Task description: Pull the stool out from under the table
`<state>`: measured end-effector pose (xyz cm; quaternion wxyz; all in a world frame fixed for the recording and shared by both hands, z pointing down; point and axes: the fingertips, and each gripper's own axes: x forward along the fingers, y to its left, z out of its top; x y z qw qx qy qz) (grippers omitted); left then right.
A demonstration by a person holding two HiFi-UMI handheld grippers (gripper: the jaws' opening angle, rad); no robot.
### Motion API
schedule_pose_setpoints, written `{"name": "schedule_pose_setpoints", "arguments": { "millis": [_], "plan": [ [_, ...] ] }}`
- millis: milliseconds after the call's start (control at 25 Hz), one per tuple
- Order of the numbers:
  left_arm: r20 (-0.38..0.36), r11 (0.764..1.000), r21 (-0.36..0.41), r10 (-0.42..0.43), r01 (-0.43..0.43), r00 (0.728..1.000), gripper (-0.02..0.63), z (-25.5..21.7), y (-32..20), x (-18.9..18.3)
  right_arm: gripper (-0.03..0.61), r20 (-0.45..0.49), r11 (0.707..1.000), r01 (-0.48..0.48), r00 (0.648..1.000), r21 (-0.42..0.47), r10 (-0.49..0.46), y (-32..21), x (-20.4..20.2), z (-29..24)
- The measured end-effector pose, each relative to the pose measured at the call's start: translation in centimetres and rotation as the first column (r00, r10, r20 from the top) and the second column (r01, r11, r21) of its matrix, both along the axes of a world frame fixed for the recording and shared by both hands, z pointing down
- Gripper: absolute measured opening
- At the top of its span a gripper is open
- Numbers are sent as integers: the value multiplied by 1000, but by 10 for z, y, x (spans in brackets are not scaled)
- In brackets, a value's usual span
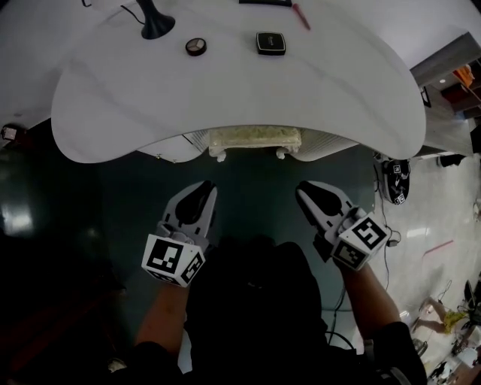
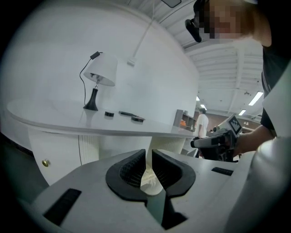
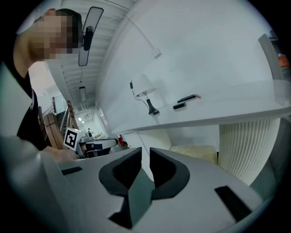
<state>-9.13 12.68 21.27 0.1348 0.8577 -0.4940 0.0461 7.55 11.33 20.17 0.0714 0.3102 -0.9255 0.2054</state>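
The stool (image 1: 255, 140) has a cream fuzzy seat and pale legs, and it stands tucked under the front edge of the white curved table (image 1: 338, 90). My left gripper (image 1: 207, 189) and right gripper (image 1: 304, 188) hover side by side over the dark floor, short of the stool and apart from it. Both are shut with nothing held. In the left gripper view the shut left gripper (image 2: 148, 153) points at the table, and a pale bit of the stool (image 2: 150, 178) shows through the slit. In the right gripper view the stool's seat (image 3: 193, 152) lies beyond the right gripper (image 3: 145, 150).
On the table stand a lamp (image 1: 154, 22), a round compact (image 1: 196, 46), a black case (image 1: 270, 43) and a red pen (image 1: 301, 16). Ribbed white pedestals (image 3: 245, 145) flank the stool. A black device (image 1: 396, 180) with cables lies on the floor at the right.
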Motion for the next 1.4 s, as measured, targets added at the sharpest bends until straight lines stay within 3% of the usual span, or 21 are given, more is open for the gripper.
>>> {"name": "schedule_pose_setpoints", "arguments": {
  "millis": [80,160,280,400,640,880,1080,1400],
  "plan": [
    [-7,999,34,26,-26,1000,52,20,-7,3,20,-21,1000,-10,1000,6,10,-12,7,28],
    [1,997,57,52,-52,999,95,43,-17,4,20,-10,999,-33,999,11,33,-29,13,53],
    [23,997,55,52,-53,998,127,88,-41,1,20,15,998,-64,998,25,63,-57,20,92],
    [27,997,62,40,-42,999,136,127,-63,0,21,-52,997,-58,997,55,61,-78,33,141],
    [67,995,53,85,-89,994,179,196,-98,1,26,-86,994,-85,992,70,91,-115,47,219],
    [125,994,65,80,-89,989,210,258,-130,-14,132,-59,988,-93,993,123,101,-149,57,279],
    [42,998,56,40,-43,998,288,302,-154,-34,198,-116,982,-112,985,154,131,-174,62,339],
    [144,1000,-1,17,-17,989,316,376,-171,-54,233,-186,974,-137,968,181,171,-192,79,396]
  ]
}}
